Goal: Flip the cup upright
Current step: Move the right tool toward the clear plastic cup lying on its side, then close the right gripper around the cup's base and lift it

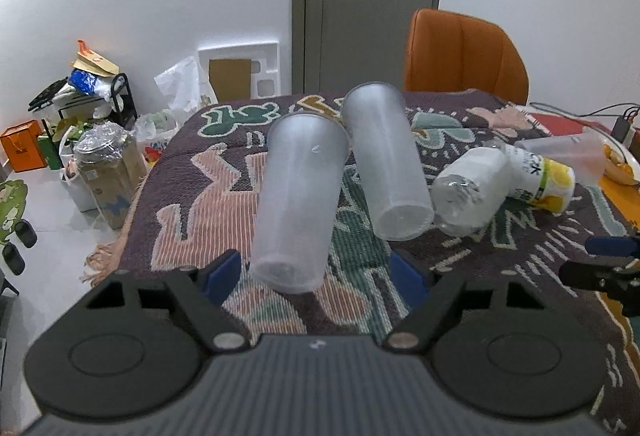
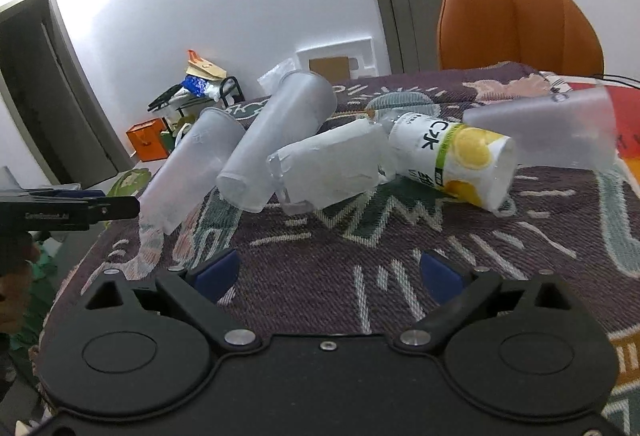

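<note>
The left tongs (image 1: 316, 276) gape wide and empty, blue pads flanking the base of the nearest frosted cup (image 1: 298, 204), which lies on its side on the patterned surface (image 1: 240, 188). The right tongs (image 2: 330, 272) (also wide open) hold nothing. Beyond lie a second cup (image 1: 384, 160), a lemon-labelled bottle (image 2: 452, 160) and an orange chair (image 1: 464, 52).
</note>
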The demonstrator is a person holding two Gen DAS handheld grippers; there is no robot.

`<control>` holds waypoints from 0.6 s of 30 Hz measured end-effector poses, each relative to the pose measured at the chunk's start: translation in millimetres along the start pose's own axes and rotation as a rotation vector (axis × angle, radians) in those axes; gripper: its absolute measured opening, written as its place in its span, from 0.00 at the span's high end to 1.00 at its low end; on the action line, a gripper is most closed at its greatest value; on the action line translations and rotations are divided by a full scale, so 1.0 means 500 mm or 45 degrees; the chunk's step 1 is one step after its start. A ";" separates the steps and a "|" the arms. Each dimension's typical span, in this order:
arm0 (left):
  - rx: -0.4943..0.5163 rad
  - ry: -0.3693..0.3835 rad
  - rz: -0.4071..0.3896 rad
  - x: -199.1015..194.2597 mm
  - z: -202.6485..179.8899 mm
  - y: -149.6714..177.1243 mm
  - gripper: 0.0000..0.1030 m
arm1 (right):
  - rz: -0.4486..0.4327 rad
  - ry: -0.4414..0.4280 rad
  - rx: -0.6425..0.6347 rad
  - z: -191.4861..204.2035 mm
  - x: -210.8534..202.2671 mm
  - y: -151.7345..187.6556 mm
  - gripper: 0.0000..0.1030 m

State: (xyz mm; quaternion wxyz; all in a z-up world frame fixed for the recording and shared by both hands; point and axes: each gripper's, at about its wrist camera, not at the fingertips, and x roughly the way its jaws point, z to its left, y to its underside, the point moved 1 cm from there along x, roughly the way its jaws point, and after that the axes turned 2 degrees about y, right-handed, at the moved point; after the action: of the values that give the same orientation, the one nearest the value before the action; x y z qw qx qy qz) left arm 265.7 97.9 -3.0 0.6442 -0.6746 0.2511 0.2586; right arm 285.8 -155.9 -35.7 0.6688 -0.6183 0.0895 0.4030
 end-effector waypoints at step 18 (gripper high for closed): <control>0.078 0.013 0.304 0.191 0.014 -0.119 0.25 | 0.168 -0.012 0.158 -0.025 0.106 -0.045 0.16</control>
State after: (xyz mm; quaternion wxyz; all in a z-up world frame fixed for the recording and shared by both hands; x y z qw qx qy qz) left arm 376.0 107.2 -23.7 0.6279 -0.6212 0.3406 0.3222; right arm 339.8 -142.4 -54.1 0.6782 -0.5665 0.1518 0.4428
